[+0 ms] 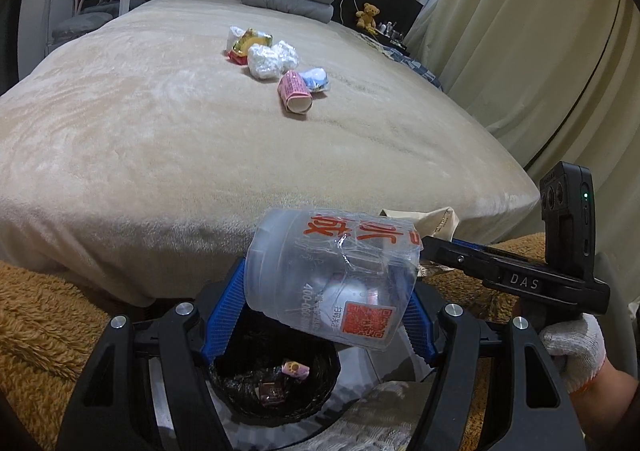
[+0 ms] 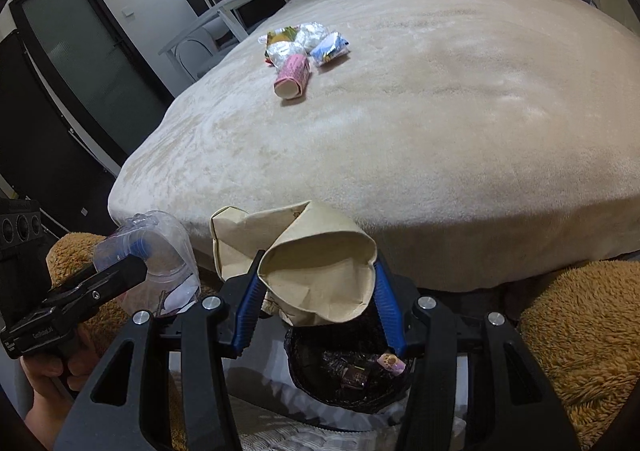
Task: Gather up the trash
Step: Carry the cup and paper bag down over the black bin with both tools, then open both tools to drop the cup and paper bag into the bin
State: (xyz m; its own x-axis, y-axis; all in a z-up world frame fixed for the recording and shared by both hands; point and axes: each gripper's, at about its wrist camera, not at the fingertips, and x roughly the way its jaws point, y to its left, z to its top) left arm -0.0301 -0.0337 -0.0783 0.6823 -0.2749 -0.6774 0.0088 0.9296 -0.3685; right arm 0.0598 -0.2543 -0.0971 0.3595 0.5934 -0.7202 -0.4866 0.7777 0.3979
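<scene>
Left gripper (image 1: 320,315) clamps a clear plastic cup (image 1: 332,279), right gripper (image 2: 316,307) a crumpled brown paper bag (image 2: 316,275), above the black-lined bin (image 2: 348,383); off-centre release risks a rim miss.

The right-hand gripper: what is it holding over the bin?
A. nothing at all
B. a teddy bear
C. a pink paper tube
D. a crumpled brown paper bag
D: in the right wrist view the right gripper has its blue fingers closed on a crumpled brown paper bag, just above the black-lined trash bin.
</scene>
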